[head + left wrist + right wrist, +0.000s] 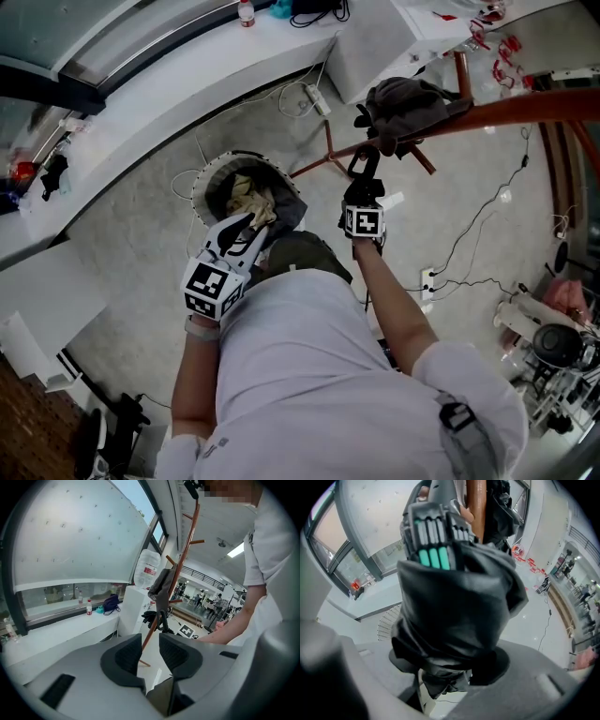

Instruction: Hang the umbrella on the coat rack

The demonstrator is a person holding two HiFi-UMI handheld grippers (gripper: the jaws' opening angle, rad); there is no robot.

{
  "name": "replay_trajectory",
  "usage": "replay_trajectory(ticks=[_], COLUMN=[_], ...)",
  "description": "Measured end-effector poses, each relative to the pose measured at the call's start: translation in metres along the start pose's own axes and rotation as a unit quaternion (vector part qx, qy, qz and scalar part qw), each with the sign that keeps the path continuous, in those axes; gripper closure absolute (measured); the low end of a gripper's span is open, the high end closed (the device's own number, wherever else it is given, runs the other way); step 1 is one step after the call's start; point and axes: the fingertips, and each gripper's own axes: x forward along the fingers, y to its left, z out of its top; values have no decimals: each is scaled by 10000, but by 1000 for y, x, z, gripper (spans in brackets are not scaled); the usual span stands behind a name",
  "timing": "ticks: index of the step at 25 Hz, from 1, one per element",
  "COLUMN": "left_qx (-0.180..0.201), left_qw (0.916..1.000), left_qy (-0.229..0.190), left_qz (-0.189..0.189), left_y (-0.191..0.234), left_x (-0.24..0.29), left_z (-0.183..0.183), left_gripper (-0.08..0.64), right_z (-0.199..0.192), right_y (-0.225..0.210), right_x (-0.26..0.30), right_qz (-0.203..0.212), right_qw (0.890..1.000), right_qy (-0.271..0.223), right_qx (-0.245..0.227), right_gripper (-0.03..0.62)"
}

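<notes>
Two grippers up; right gripper clamped part-way shut on the folded black umbrella, fabric bunched between its pads, the handle end with teal strips pointing away toward the coat rack; in the head view the umbrella's far end sits right at a rack peg beside a dark garment, can't tell if it's hooked; left gripper jaws apart, nothing between them, near a basket on the floor.
</notes>
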Motion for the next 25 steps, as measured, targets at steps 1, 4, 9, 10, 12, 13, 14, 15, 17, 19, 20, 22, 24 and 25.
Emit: replay_trajectory(ticks=[1, 4, 9, 10, 12, 13, 14, 15, 17, 19, 20, 22, 24, 25], left_qx=[-11, -35, -77, -85, -100, -105, -111, -118, -131, -149, -168, -211, -240, -253], left_qw=[10000, 10000, 9999, 9999, 9998, 9998, 9998, 9997, 9997, 9995, 9994, 9992, 9990, 9988], left_qy=[-10, -16, -8, -7, -4, -4, -4, -5, -11, -21, -24, -26, -27, -27], left_qz=[18, 70, 128, 137, 157, 168, 181, 197, 229, 265, 288, 333, 382, 411], left_y=[1, 2, 2, 2, 2, 2, 2, 2, 3, 4, 4, 5, 7, 8], left_x=[-1, -3, -7, -8, -9, -9, -10, -10, -12, -15, -16, -19, -21, -23], left_z=[0, -1, -5, -6, -7, -8, -9, -10, -11, -11, -12, -14, -16, -17], left_gripper=[449, 449, 449, 449, 449, 449, 449, 449, 449, 449, 449, 449, 449, 449], right_z=[1, 2, 2, 3, 4, 5, 6, 7, 8, 8, 8, 9, 12, 13], right_y=[1, 4, 6, 7, 10, 12, 14, 15, 17, 23, 29, 29, 19, 18], right_x=[2, 4, 5, 6, 7, 8, 9, 10, 13, 17, 18, 20, 24, 26], right_qz=[11, 0, -191, -229, -238, -228, -227, -238, -257, -152, -30, -52, -266, -286], right_qw=[10000, 10000, 9991, 9988, 9980, 9976, 9971, 9964, 9945, 9917, 9900, 9891, 9895, 9891], right_qy=[3, 14, -5, -18, -63, -91, -117, -141, -167, -135, -99, -126, -223, -240], right_qx=[12, 98, 367, 435, 577, 649, 723, 801, 1001, 1271, 1409, 1467, 1402, 1425], right_gripper=[339, 340, 339, 340, 340, 339, 339, 339, 340, 339, 341, 339, 339, 339])
